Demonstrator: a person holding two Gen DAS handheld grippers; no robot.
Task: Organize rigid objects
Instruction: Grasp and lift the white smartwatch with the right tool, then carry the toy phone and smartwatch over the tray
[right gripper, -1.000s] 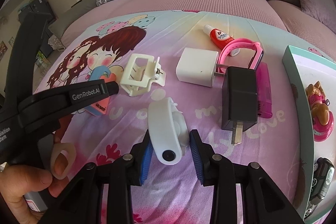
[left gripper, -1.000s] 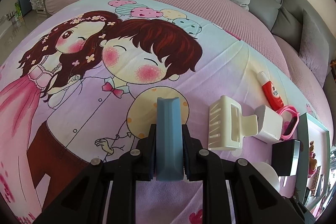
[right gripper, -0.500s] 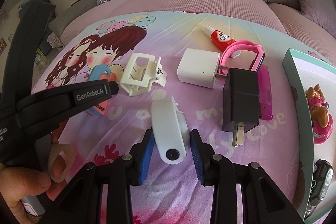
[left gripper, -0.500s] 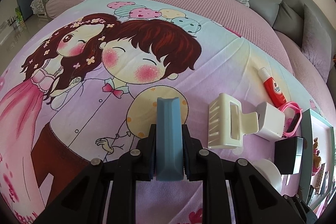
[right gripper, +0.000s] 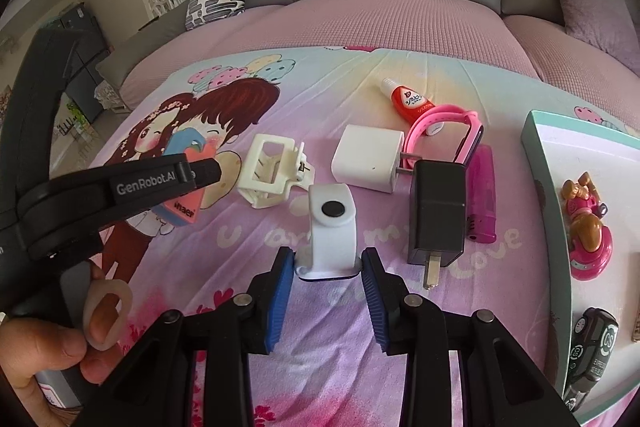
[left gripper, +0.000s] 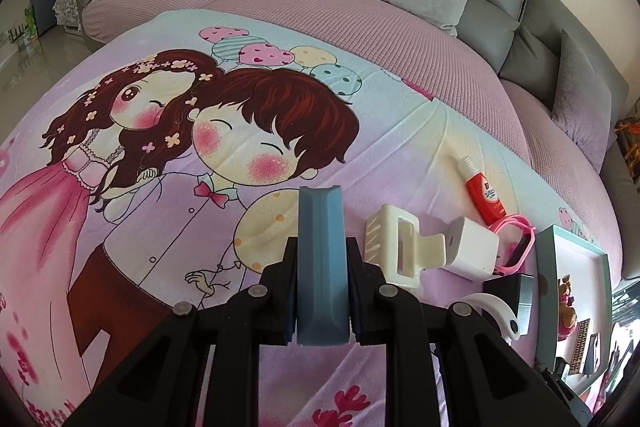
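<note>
Left gripper [left gripper: 322, 291] clamps a blue eraser [left gripper: 320, 263]; right gripper [right gripper: 327, 289] grips a white holder [right gripper: 331, 227]; few toys fill the tray [right gripper: 548, 163], chargers [right gripper: 438, 211] remain loose

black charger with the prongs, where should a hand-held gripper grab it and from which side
Grip the black charger across its two long flat side faces, coming from above at the prong end, which points toward the camera. It lies flat on the blanket. The pink lighter crowds one side, so a finger must slip between them.
</note>
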